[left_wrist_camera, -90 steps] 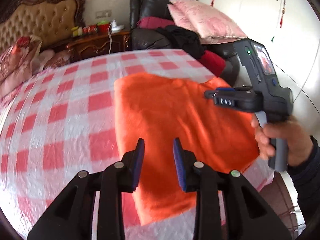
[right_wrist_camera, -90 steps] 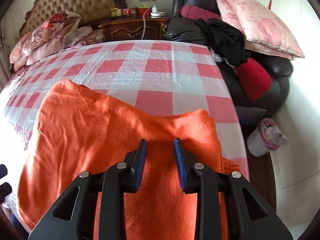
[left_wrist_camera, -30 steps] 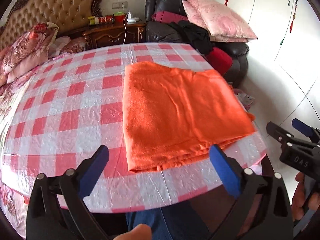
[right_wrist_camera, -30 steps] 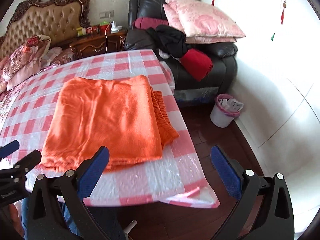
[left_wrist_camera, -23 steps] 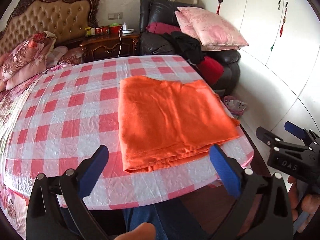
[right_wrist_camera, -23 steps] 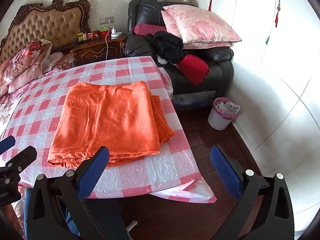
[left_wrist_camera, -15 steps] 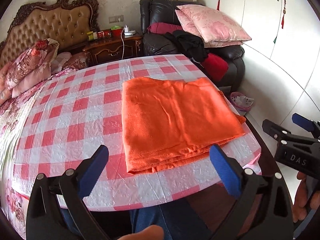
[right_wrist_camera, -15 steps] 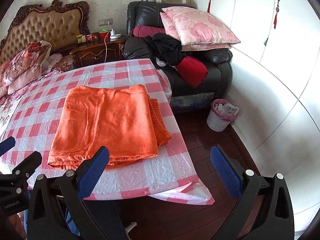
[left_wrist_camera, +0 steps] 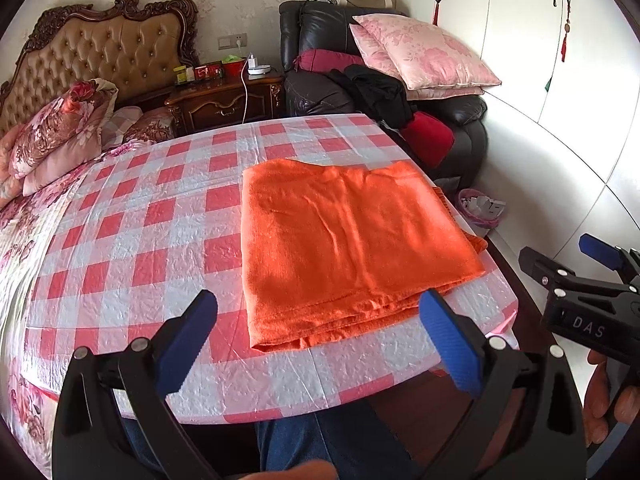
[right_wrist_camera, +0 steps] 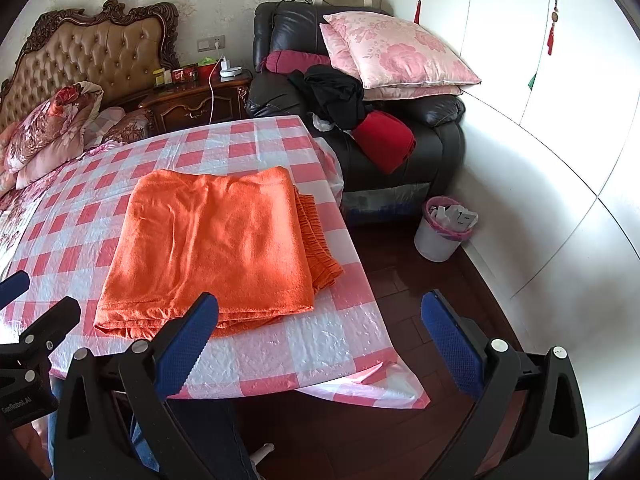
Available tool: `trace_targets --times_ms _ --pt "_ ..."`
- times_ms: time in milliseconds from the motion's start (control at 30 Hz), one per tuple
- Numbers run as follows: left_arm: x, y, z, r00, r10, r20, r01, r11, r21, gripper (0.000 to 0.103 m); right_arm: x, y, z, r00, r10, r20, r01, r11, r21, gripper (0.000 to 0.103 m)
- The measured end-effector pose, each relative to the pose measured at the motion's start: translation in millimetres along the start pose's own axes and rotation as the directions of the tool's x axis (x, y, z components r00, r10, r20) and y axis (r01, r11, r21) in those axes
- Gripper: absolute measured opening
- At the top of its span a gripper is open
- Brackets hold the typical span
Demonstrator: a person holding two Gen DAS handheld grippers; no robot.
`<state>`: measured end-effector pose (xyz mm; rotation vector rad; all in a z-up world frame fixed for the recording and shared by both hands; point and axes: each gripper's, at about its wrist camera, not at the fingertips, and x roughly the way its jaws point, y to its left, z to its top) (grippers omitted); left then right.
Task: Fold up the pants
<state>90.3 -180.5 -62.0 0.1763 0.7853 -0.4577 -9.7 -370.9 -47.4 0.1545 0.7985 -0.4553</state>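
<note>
Round table [left_wrist_camera: 120, 248] under red-and-white checked plastic cloth, folded orange pants [left_wrist_camera: 344, 248] lying flat near its edge

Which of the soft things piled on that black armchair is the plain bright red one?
The red bundle at the front of the armchair, below the black clothing. The pillows above are pale pink and flowered, and the roll behind is darker maroon.

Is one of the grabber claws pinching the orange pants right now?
No, the orange pants lie folded on the checked table, and both the left gripper and the right gripper hang wide open, apart from them.
</note>
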Motion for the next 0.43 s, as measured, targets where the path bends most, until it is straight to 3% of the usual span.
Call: trace_targets --times_ms 333,433 --pt "8.0 1.9 4.2 0.995 -0.097 0.009 0.097 0.995 -0.010 0.101 2.5 -0.3 -2.1 1.000 0.001 -0.005 -0.001 1.000 0.004 0.098" --pt "2.4 31.9 5.7 0.992 -0.121 0.022 0.123 0.989 -0.079 0.101 8.3 -3.0 -3.0 1.000 0.002 -0.014 -0.001 1.000 0.014 0.098"
